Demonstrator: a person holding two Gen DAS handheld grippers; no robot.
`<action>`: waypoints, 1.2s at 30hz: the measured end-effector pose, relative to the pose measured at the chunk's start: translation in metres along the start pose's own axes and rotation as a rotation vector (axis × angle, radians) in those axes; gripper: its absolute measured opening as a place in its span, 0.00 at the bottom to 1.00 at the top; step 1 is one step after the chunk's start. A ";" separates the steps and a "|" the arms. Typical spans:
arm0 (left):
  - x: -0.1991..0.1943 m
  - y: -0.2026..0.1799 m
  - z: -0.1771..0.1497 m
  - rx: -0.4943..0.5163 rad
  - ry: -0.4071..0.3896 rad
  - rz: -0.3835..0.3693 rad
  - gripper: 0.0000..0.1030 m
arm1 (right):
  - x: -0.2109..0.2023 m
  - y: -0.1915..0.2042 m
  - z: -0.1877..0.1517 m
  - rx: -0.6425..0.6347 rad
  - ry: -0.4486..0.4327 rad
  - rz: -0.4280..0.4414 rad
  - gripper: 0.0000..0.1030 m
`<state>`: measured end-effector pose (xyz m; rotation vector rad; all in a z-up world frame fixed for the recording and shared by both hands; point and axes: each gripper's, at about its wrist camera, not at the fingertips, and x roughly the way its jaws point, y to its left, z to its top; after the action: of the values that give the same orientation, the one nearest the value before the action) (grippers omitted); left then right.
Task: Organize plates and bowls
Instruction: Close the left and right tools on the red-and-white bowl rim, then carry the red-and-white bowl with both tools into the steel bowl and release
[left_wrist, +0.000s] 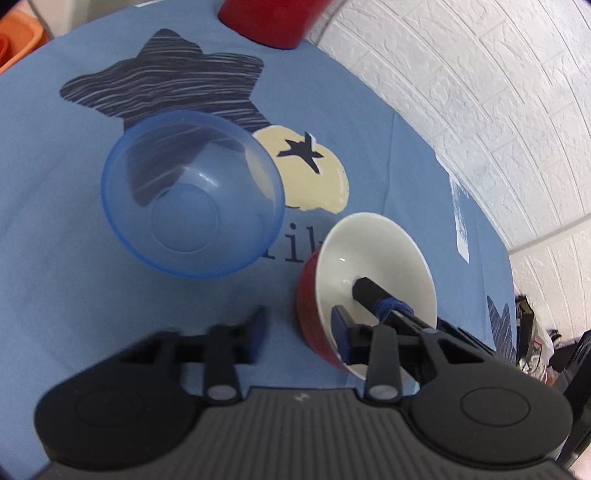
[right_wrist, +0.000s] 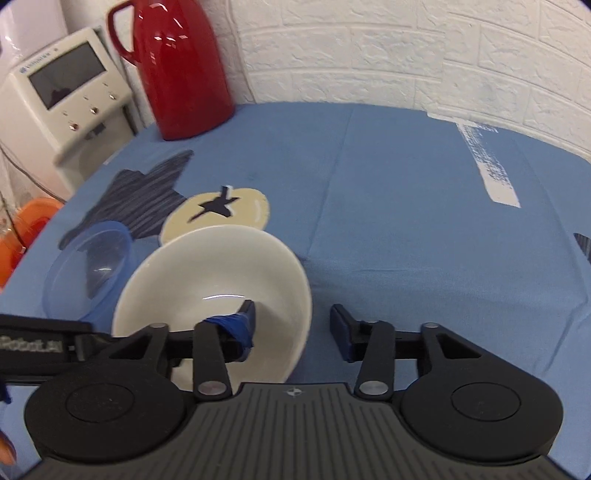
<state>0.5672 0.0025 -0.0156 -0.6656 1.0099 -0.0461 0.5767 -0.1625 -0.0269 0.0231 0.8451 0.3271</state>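
Observation:
A bowl, red outside and white inside (left_wrist: 373, 251) (right_wrist: 214, 280), sits on the blue tablecloth (left_wrist: 55, 277) and leans toward the cameras. My left gripper (left_wrist: 299, 326) is open, with the bowl's red near-left wall between its fingers. My right gripper (right_wrist: 293, 325) is open too. Its taped left finger (right_wrist: 245, 321) (left_wrist: 369, 291) reaches inside the bowl and its right finger (right_wrist: 341, 332) stays outside the rim. An empty clear blue plastic bowl (left_wrist: 192, 195) (right_wrist: 88, 273) stands upright just left of the red bowl.
A red thermos jug (right_wrist: 181, 66) (left_wrist: 273, 18) stands at the table's back by the white brick wall (right_wrist: 406, 48). A white appliance with a screen (right_wrist: 66, 99) and orange containers (right_wrist: 33, 221) lie beyond the left edge. The cloth's right half (right_wrist: 424, 240) is bare.

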 end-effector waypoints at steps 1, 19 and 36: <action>-0.001 -0.002 0.001 0.013 0.004 -0.010 0.19 | -0.002 0.002 -0.002 -0.006 -0.010 0.007 0.15; -0.110 -0.015 -0.105 0.236 0.141 -0.044 0.05 | -0.144 0.041 -0.090 -0.098 -0.019 0.008 0.13; -0.142 0.006 -0.239 0.397 0.308 -0.053 0.06 | -0.212 0.051 -0.214 -0.024 0.069 -0.042 0.18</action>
<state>0.2974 -0.0632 0.0056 -0.3244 1.2351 -0.3954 0.2745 -0.1990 -0.0068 -0.0283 0.9091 0.2996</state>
